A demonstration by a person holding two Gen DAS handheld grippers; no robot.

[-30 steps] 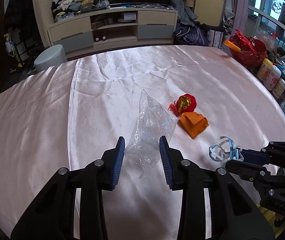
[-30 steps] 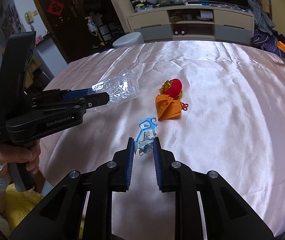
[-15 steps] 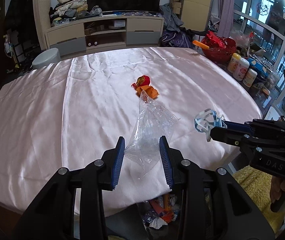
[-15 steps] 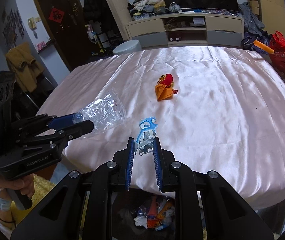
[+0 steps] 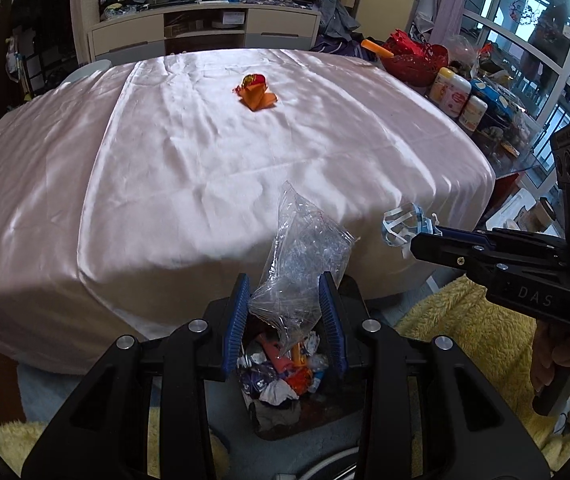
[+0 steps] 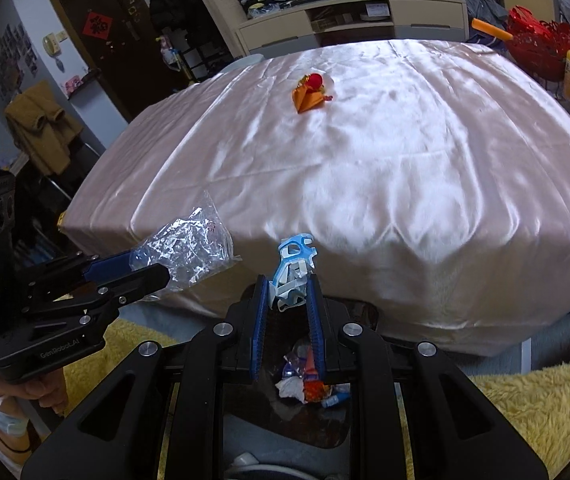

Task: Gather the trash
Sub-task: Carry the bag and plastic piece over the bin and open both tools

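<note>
My left gripper (image 5: 285,284) is shut on a crumpled clear plastic bag (image 5: 305,252), held in the air off the table's near edge. My right gripper (image 6: 287,286) is shut on a blue and white plastic piece (image 6: 293,264). Both hang above a dark trash bin (image 5: 285,416) on the floor, with mixed rubbish (image 5: 281,372) inside it. In the left wrist view the right gripper (image 5: 419,240) shows at the right with the blue piece (image 5: 403,226). The right wrist view has the left gripper (image 6: 157,270) with the bag (image 6: 189,246) at the left. An orange paper and a red ornament (image 5: 257,90) lie mid-table.
The table wears a pink satin cloth (image 5: 205,152) that drapes over the near edge. A yellow fluffy rug (image 5: 477,344) lies around the bin. Bottles (image 5: 451,92) and a red basket (image 5: 413,60) stand beyond the table's right side. A low cabinet (image 5: 205,32) lines the back wall.
Both grippers have drawn back from the table, each carrying its piece, and now hang past the near edge over the trash bin, which has come fully into view.
</note>
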